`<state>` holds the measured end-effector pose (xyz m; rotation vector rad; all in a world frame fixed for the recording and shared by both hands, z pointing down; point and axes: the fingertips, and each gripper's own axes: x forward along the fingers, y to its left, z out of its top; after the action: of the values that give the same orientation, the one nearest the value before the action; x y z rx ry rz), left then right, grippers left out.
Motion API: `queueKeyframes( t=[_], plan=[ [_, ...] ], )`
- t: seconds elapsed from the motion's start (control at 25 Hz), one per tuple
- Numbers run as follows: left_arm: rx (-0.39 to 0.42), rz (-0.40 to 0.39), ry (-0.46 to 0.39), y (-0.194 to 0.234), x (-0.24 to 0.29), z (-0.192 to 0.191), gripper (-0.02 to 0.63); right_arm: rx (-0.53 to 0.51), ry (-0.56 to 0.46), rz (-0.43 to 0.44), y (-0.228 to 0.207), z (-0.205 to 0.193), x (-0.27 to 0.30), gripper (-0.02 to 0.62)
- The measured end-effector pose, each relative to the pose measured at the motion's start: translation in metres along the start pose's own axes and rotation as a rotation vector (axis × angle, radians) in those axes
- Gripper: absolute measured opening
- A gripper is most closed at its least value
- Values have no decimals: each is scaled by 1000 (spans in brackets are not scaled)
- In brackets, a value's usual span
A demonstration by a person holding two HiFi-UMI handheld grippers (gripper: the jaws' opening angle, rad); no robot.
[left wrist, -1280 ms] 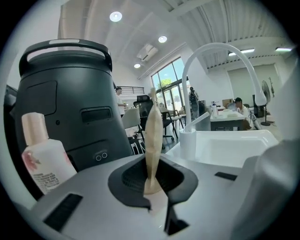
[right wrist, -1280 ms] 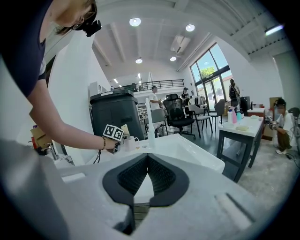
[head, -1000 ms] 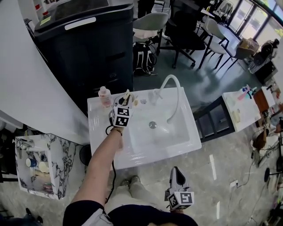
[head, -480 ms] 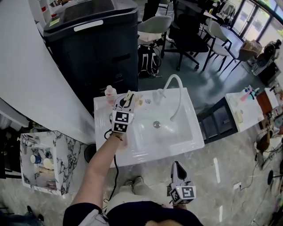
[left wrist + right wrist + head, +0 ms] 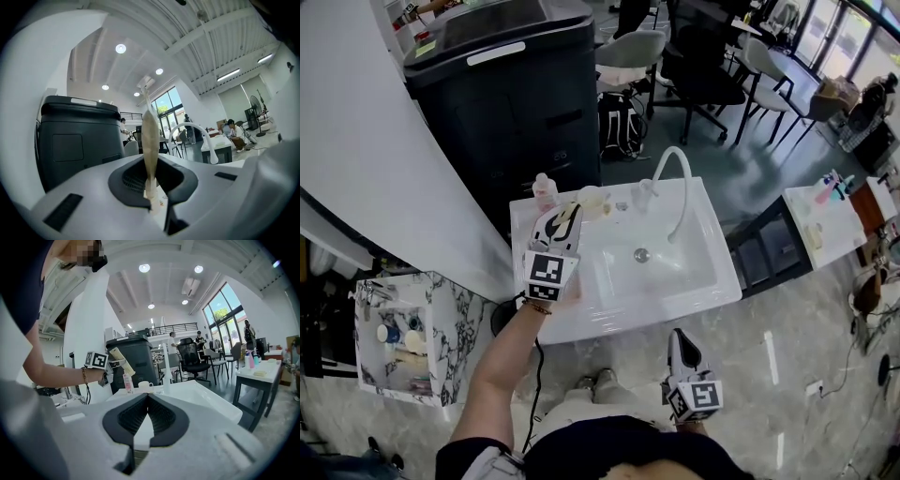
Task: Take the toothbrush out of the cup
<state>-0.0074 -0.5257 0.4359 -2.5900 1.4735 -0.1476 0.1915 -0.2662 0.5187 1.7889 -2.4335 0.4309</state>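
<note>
Two grippers show: the left gripper [image 5: 565, 217] is clamped on the beige toothbrush [image 5: 150, 140], above the washbasin's [image 5: 581, 328] left rim and clear of the white cup [image 5: 592, 198] at its back edge, while the right gripper [image 5: 676, 339], jaws together and empty, hangs off the front edge.

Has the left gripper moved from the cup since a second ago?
Yes. The left gripper, shut on the beige toothbrush, has drawn back from the white cup towards the white sink's front rim.
</note>
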Motion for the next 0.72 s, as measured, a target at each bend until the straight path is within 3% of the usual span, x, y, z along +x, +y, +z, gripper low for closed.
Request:
queueKeyframes(
  t=[0.32, 0.52, 0.72],
  plan=[
    [7, 5, 31, -10, -65, 2, 25, -16, 18, 23, 17, -7, -12, 5],
    [-76, 34, 40, -7, -100, -6, 25, -29, -11, 45, 32, 7, -12, 5],
    [-67, 49, 55, -8, -133, -7, 25, -43, -18, 60, 44, 3, -16, 5]
  ],
)
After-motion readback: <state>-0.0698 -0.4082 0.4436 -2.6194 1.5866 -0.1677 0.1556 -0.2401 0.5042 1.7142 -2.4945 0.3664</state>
